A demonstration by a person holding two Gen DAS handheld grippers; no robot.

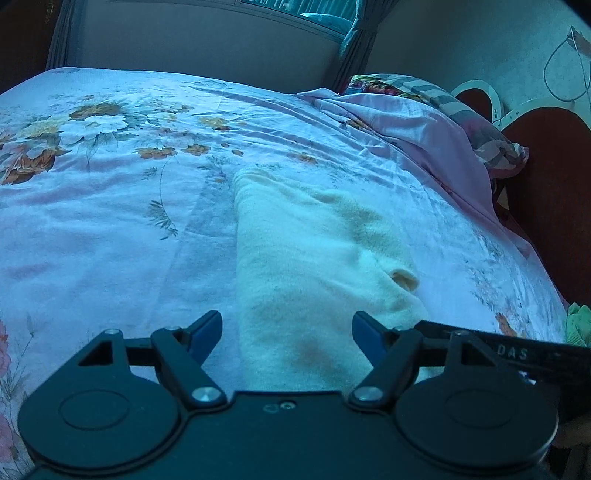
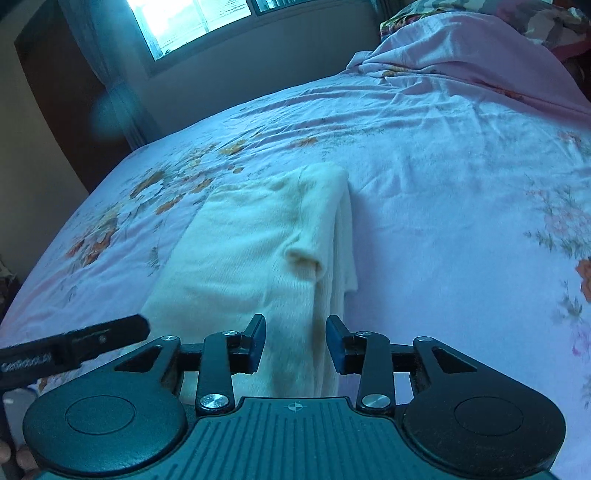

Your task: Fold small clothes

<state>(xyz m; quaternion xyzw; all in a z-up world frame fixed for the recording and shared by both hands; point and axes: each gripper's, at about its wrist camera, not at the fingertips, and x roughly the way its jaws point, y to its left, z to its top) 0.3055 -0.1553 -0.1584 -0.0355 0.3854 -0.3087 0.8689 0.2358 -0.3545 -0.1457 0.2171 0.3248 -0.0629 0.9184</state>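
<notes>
A cream knitted garment [image 1: 314, 258] lies folded lengthwise into a long strip on the floral bedsheet [image 1: 110, 221], with a small sleeve cuff [image 1: 404, 278] lying on top. It also shows in the right wrist view [image 2: 258, 251], with its cuff [image 2: 303, 262] near the right fold. My left gripper [image 1: 287, 338] is open over the garment's near end, holding nothing. My right gripper [image 2: 295, 343] is open over the near right edge of the garment, holding nothing. The right gripper's finger [image 1: 498, 347] shows at the right of the left wrist view.
A crumpled pink sheet and patterned pillow [image 1: 424, 118] lie at the bed's head, beside a dark red headboard [image 1: 546, 184]. A window [image 2: 192, 22] and curtains stand beyond the far bed edge. The left gripper's finger [image 2: 74, 343] shows at the left.
</notes>
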